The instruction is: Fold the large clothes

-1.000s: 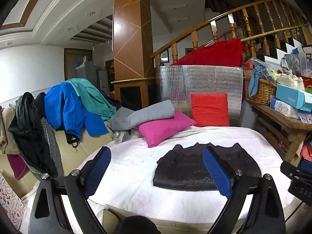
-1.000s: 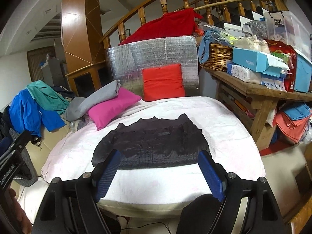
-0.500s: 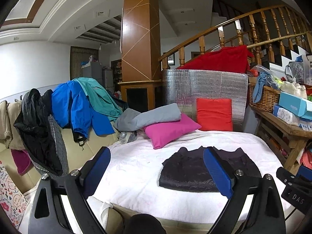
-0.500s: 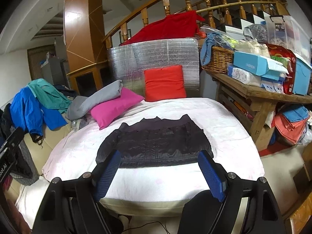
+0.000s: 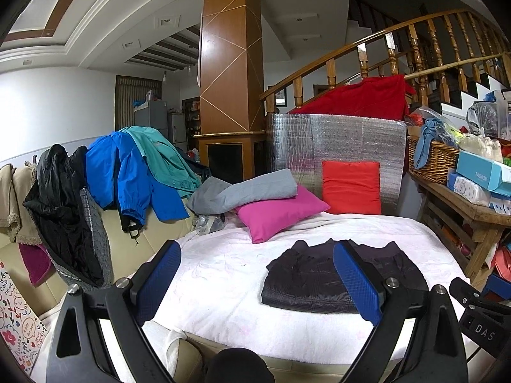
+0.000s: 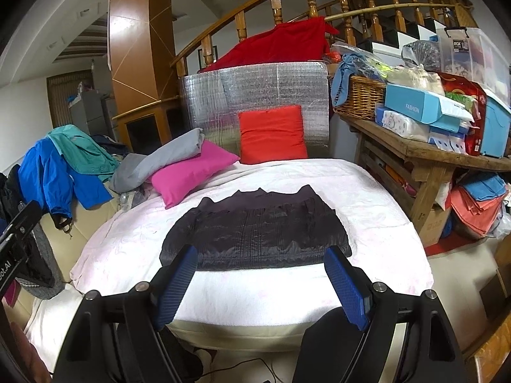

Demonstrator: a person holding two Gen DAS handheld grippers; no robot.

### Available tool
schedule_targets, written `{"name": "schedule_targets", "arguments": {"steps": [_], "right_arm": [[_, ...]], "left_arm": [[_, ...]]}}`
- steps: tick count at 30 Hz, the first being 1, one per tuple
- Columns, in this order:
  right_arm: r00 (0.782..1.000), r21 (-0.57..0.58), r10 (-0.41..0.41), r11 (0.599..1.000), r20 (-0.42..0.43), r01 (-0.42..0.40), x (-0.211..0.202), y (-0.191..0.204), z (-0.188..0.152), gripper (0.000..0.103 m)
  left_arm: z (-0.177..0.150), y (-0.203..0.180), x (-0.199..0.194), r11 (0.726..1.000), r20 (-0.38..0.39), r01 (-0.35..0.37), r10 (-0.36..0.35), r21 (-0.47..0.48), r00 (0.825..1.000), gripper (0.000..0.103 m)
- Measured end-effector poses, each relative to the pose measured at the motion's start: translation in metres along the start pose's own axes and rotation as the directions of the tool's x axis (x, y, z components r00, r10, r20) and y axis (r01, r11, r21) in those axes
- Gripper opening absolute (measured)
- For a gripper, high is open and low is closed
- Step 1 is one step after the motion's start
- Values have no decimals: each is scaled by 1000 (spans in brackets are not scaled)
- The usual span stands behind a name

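- Left tool [image 5: 255, 279]: blue-padded fingers [image 5: 159, 279] spread wide, nothing between them, held off the near edge of the bed [image 5: 223, 287].
- Right tool [image 6: 260, 282]: fingers [image 6: 346, 290] likewise spread wide, holding nothing, held off the bed's near edge.
- Dark jacket [image 6: 255, 231]: lies folded flat on the white bed cover, straight ahead of the right tool, clear of both fingertips; collar end points away from the tool.
- From the left tool, the dark jacket [image 5: 338, 276] sits ahead and to the right, partly behind the right-hand finger.
- Pink pillow [image 6: 191, 170] lies beyond the jacket, ahead-left of the right tool; a grey garment [image 6: 159, 159] is draped over it.
- Red cushion [image 6: 271, 134] leans upright at the far end of the bed against a silver foil panel [image 6: 255, 89].
- Far left of the left tool: a sofa back carries a blue jacket [image 5: 127, 175], a teal garment [image 5: 163, 156] and a black coat [image 5: 60, 210].
- Right of the right tool: a wooden desk [image 6: 424, 150] carrying a wicker basket [image 6: 361, 97] and a light-blue box [image 6: 418, 107].
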State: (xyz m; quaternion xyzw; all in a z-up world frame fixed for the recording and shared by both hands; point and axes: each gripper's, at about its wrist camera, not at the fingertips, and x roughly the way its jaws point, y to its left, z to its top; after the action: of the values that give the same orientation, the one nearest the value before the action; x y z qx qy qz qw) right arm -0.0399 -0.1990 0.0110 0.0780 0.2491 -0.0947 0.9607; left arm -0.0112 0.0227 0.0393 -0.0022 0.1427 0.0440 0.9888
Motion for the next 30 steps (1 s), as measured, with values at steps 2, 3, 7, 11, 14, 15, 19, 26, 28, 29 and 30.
{"name": "schedule_targets", "arguments": {"steps": [2,3,7,11,14,15,19,26,28,29,30], "right_arm": [[1000,0,0,1000,0,0,0,0,-1,84],[1000,2,2,1000,-1,-2,0,0,-1,84],[1000,2,4,1000,-9,-4,3,-1,-1,84],[1000,4,7,1000,-14,-7,5,-2,-2,84],[1000,8,8,1000,-14,-8,6,-3,-2,84],[1000,10,8,1000,-14,-8,6,-3,-1,84],[1000,16,8,1000,-14,-8,6,-5,-2,84],[1000,16,16,1000,-16,-15,6,-7,-1,84],[1000,17,15,1000,-16,-15,6,-7,-1,84],[1000,17,16,1000,-16,-16,7,-7,-1,84],[1000,17,16,1000,-16,-16,7,-7,-1,84]], "left_arm": [[0,0,1,1000,0,0,0,1,1000,96],[0,0,0,1000,0,-1,1,2,1000,96],[0,-1,0,1000,-4,-2,2,3,1000,96],[-1,1,1,1000,-9,0,0,4,1000,96],[-1,1,2,1000,-14,2,-2,8,1000,96],[-1,1,2,1000,-15,2,-2,8,1000,96],[-1,1,4,1000,-17,7,-6,9,1000,96],[-1,1,3,1000,-18,8,-8,9,1000,96],[-1,0,3,1000,-18,7,-7,9,1000,96],[-1,0,3,1000,-17,7,-7,8,1000,96],[-1,1,4,1000,-18,9,-9,9,1000,96]]}}
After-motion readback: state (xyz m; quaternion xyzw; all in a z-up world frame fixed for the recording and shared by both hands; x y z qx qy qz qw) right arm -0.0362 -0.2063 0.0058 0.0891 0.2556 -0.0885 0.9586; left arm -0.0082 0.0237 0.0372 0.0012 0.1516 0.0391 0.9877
